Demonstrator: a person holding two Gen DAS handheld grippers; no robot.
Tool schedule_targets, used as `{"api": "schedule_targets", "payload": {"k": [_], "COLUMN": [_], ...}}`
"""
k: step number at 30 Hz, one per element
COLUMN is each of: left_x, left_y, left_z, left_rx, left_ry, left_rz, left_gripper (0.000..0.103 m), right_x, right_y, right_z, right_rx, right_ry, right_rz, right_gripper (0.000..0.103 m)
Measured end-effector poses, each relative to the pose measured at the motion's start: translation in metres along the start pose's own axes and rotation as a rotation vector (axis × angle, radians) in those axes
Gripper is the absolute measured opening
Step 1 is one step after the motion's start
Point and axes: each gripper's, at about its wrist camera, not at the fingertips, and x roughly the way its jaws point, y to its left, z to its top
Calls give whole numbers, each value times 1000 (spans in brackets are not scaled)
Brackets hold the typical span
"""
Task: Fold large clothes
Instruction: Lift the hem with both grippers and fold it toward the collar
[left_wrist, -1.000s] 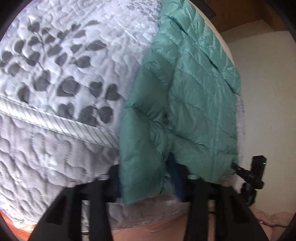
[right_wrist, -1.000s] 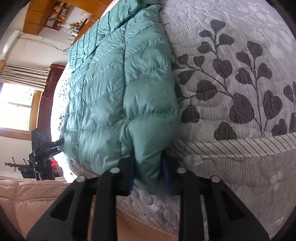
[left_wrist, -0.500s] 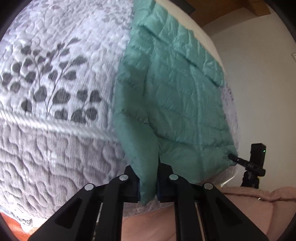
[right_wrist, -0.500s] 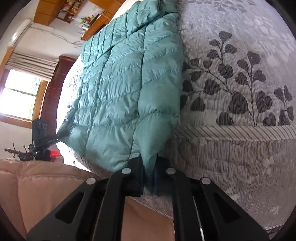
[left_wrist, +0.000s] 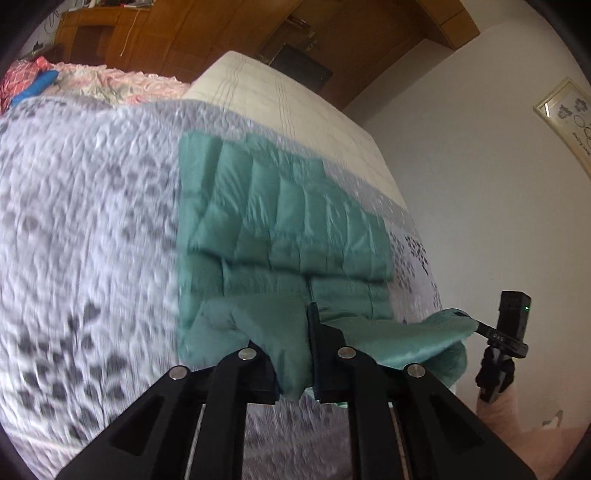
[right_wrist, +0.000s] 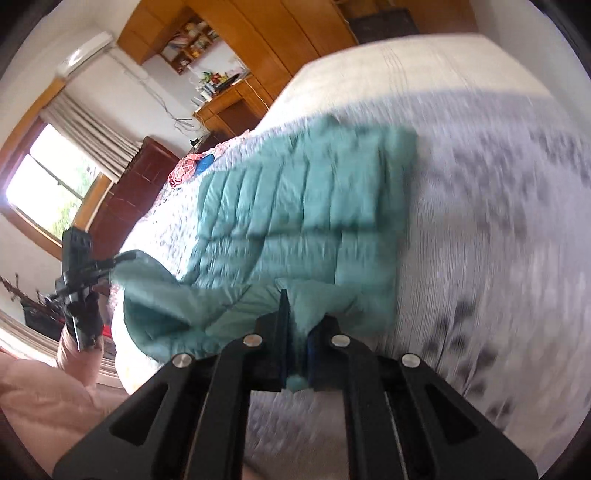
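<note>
Left wrist view: grey leaf-print quilt (left_wrist: 88, 236) covers a bed, with a teal puffer jacket (left_wrist: 280, 221) spread on it. Left hand-held gripper (left_wrist: 308, 365) pinches the jacket's near hem.

Right wrist view: right hand-held gripper (right_wrist: 297, 354) likewise clamps the lifted hem, a window (right_wrist: 48, 184) far left.

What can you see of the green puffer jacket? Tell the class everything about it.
The green puffer jacket is teal, shiny and quilted in padded channels. It lies on the grey leaf-print quilt of the bed. Its near edge is lifted off the quilt: the left gripper pinches one corner, the right gripper the other, fabric sagging between them.
</note>
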Motion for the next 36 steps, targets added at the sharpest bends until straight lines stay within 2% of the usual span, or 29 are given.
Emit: {"api": "schedule_targets", "payload": {"k": [4, 9, 13, 17, 21, 29, 32, 36], "left_x": [20, 53, 84, 119, 152, 187, 194, 189], "left_y": [6, 11, 32, 49, 71, 96, 104, 113], "left_z": [52, 107, 147, 177, 197, 215, 218, 223], "left_rx": [-12, -19, -67, -93, -123, -153, -181, -239], "left_ry": [-40, -86, -87, -61, -18, 32, 52, 79], "left_rz": [7, 49, 62, 104, 132, 138, 116, 48], "left_gripper": [11, 11, 11, 11, 11, 11, 14, 15], "right_x": [15, 48, 82, 119, 149, 182, 187, 182], "right_y": [-9, -38, -64, -86, -104, -131, -137, -143], "right_z": [50, 118, 160, 185, 199, 211, 212, 214], "right_rx": [-14, 42, 101, 149, 192, 262, 290, 337], "right_ry": [-8, -8, 14, 55, 86, 108, 115, 114], "right_rz": [-5, -7, 3, -5, -14, -19, -18, 0], "right_gripper": [5, 5, 5, 5, 5, 5, 6, 10]}}
